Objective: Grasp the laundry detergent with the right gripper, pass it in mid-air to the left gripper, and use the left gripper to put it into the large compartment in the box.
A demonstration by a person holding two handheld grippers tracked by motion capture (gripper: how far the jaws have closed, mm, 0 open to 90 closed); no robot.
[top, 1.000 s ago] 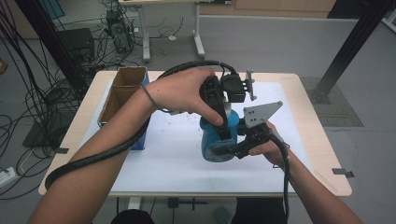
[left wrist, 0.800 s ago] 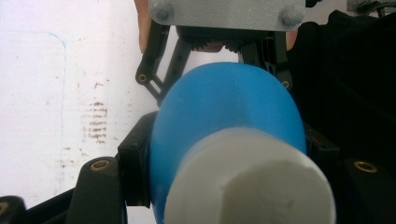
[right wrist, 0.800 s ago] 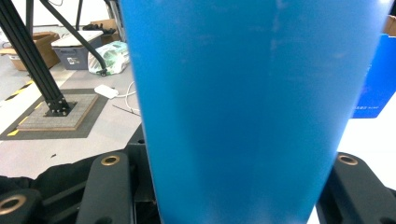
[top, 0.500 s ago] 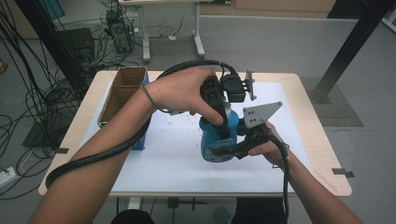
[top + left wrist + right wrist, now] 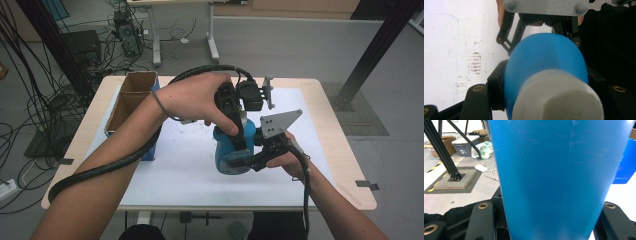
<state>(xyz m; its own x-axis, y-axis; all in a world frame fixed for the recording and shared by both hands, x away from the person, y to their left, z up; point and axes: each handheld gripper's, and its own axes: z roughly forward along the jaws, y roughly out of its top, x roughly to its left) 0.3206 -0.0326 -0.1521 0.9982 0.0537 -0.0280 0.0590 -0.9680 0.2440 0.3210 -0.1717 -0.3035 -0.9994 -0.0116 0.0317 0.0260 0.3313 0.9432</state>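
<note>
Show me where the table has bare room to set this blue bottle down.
The white mat is bare in front of the blue plastic bottle, toward the near edge, and left of it up to the open cardboard box. The far right strip is bare too. The middle is crowded by both grippers.

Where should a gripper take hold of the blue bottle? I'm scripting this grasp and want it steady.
Grip the blue bottle across its straight round body, coming from the side as the right gripper does; the white cap end narrows, so the left gripper takes it from above.
</note>
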